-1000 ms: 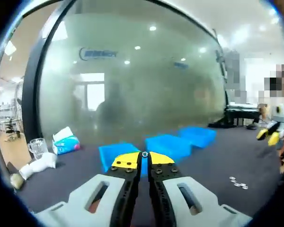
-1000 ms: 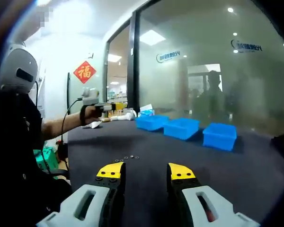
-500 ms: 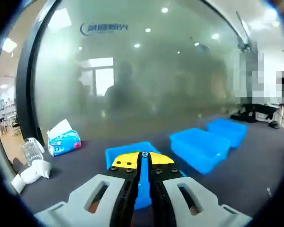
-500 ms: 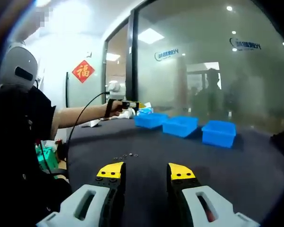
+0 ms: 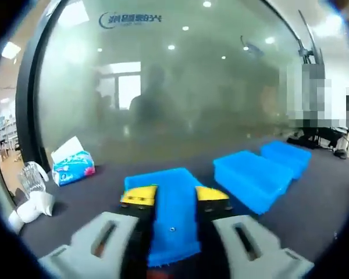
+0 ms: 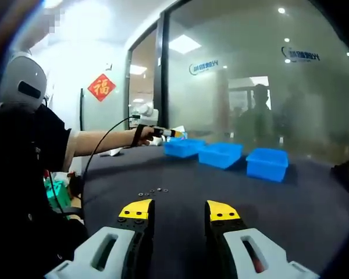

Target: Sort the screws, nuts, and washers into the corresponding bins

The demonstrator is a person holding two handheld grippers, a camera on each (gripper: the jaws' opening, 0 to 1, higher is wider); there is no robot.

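A dark table (image 6: 291,192) runs out ahead in both views, ending at a frosted glass wall (image 5: 192,87) with a blue logo near its top. Three blue bins stand in a row on the table before that wall. In the left gripper view, the near bin (image 5: 166,215) lies directly ahead, the mid bin (image 5: 250,180) sits to its right, and the far bin (image 5: 288,156) is beyond that. In the right gripper view the same row shows well ahead, the three bins close beside one another.

The left gripper (image 5: 173,200) hangs over the near bin with its yellow-tipped jaws spread apart, the bin floor showing between them. A small part (image 5: 173,229) lies on that floor; it is too small to tell what kind it is. The right gripper (image 6: 179,212) is low over bare table, its jaws parted and holding nothing.

A person's arm (image 6: 96,142) reaches from the left of the right gripper view toward the bins.

At the left of the left gripper view sit a tissue pack (image 5: 72,165), a clear cup (image 5: 30,177) and white crumpled paper (image 5: 32,206).

A small cluster of loose hardware (image 6: 152,191) lies on the table ahead of the right gripper, well apart from the bins.
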